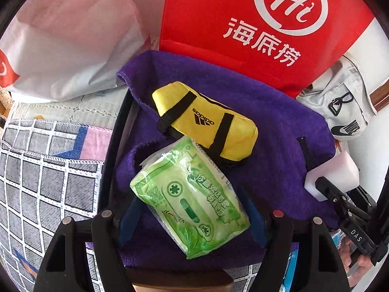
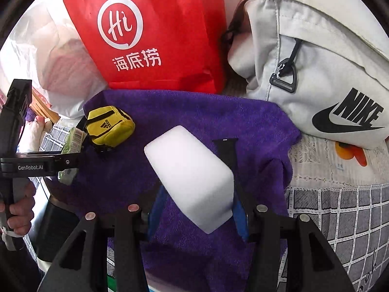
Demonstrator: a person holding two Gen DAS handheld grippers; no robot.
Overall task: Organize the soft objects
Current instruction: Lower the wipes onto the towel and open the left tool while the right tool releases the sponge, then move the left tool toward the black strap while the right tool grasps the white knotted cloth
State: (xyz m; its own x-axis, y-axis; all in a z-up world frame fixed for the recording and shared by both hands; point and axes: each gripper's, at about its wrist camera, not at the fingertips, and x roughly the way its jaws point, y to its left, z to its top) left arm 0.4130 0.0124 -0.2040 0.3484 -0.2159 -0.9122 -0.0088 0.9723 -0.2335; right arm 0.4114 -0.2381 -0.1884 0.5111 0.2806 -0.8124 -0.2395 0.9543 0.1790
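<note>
Both tongs carry loads over the purple towel (image 1: 279, 126), left tongs (image 1: 189, 219) pinching the green tissue pack (image 1: 189, 202) at centre frame, right tongs (image 2: 194, 202) the white sponge (image 2: 192, 172), and either squashy load could slip free.

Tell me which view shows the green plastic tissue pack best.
Left wrist: the green plastic tissue pack fills the centre, printed face fully visible between the left claw's fingers. Right wrist shows only a sliver at the edge, partly behind the other gripper's black body.
</note>
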